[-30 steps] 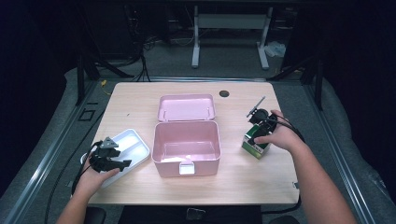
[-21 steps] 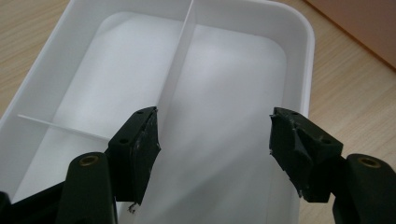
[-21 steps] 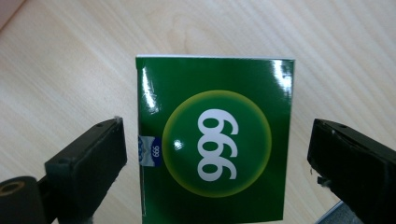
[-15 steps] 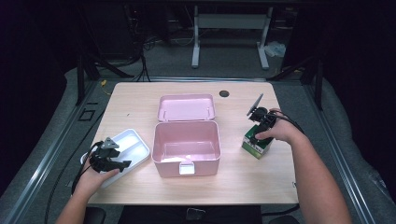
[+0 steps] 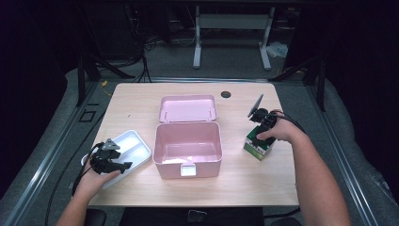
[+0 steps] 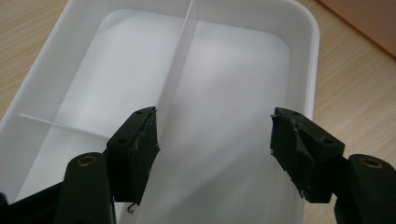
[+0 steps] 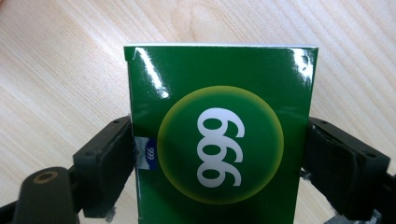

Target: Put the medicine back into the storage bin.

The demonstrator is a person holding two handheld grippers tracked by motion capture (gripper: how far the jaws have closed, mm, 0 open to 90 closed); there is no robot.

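You are in the pick-up step: your right tool [image 7: 212, 158] has its jaws on either side of the green box [image 7: 219, 135] standing on the tabletop [image 5: 141, 101] at the right of the high view, and they have just been closing, pads at or nearly at its sides, so next comes a firm squeeze and a straight lift, probably toward the pink case [image 5: 188, 146]. That case stands mid-frame with its lid back and nothing visible inside. At lower left your left tool [image 6: 212, 149] hangs wide open, holding nothing, over the empty white divided tray [image 6: 303, 28].
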